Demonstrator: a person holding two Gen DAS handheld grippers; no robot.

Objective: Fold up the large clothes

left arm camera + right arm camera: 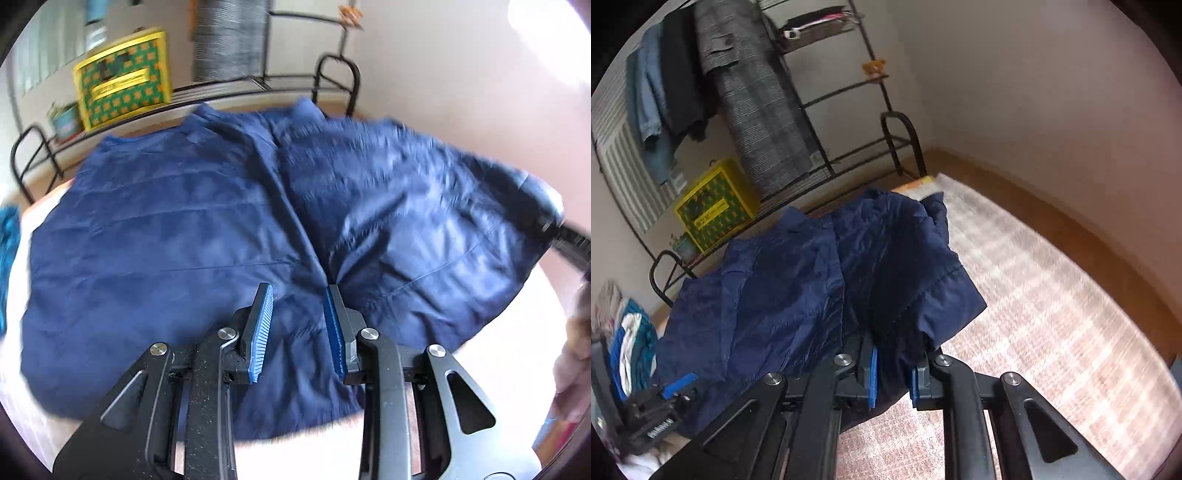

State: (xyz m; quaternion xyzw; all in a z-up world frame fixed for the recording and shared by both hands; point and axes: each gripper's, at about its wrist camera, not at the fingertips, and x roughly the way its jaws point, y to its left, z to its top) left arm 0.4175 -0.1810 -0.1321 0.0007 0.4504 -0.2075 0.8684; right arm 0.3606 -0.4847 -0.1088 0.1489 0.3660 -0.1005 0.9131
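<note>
A large navy blue jacket (177, 236) lies spread on a pale checked surface. My left gripper (298, 291) is open just above the jacket's lower middle, by its centre seam, with nothing between the blue pads. My right gripper (897, 354) is shut on a fold of the jacket (894, 266) and holds that side lifted above the surface. The right gripper also shows in the left wrist view (554, 229) at the jacket's right edge. The left gripper shows in the right wrist view (661, 402) at the lower left.
A black metal rack (849, 162) stands behind with hanging clothes (753, 103) and a yellow-green patterned box (122, 77). A pile of folded clothes (631, 347) lies at the left. The pale checked cover (1052, 302) stretches to the right, by a wall.
</note>
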